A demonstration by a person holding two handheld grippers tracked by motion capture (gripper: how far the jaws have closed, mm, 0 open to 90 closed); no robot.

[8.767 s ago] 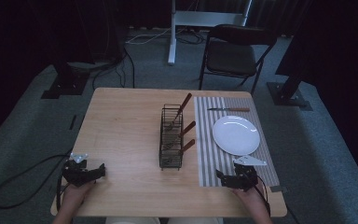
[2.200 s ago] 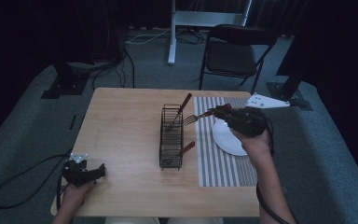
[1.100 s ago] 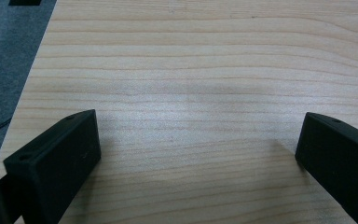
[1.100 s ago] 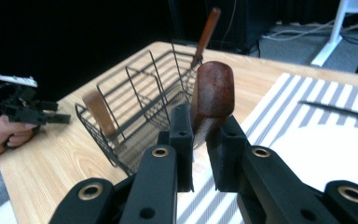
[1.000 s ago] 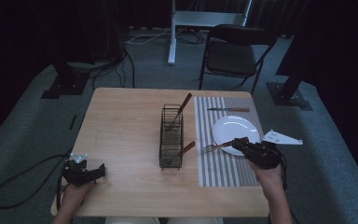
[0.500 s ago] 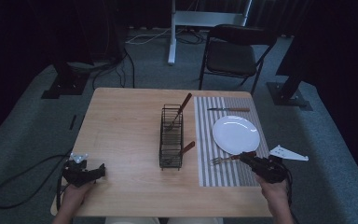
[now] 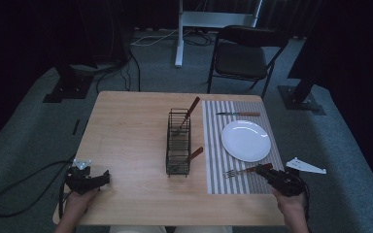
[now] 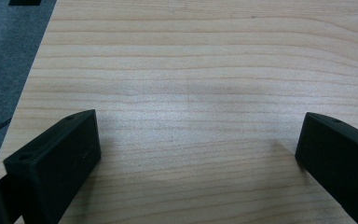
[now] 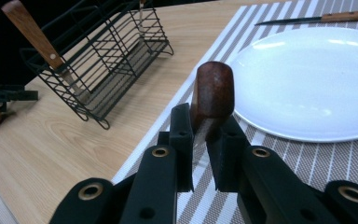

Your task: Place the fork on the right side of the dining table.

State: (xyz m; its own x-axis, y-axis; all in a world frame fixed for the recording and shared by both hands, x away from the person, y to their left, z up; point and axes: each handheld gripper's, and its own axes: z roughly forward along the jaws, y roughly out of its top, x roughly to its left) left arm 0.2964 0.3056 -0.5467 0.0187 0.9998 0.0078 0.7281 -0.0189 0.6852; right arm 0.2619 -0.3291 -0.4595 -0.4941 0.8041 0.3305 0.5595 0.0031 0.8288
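My right gripper is shut on the brown wooden handle of a fork. It holds the fork low over the front of the striped placemat, tines pointing left, just in front of the white plate. In the right gripper view the rounded handle end stands up between the jaws of my right gripper. My left gripper rests at the table's front left corner, open. Its jaws stand wide apart over bare wood in the left gripper view.
A black wire basket stands mid-table with two wooden-handled utensils leaning in it. A knife lies on the mat behind the plate. A chair stands beyond the table's far edge. The wooden table is bare on its left half.
My right hand has carried the fork down and toward the table's front, from over the plate's near rim to the front of the placemat. The left hand has not moved.
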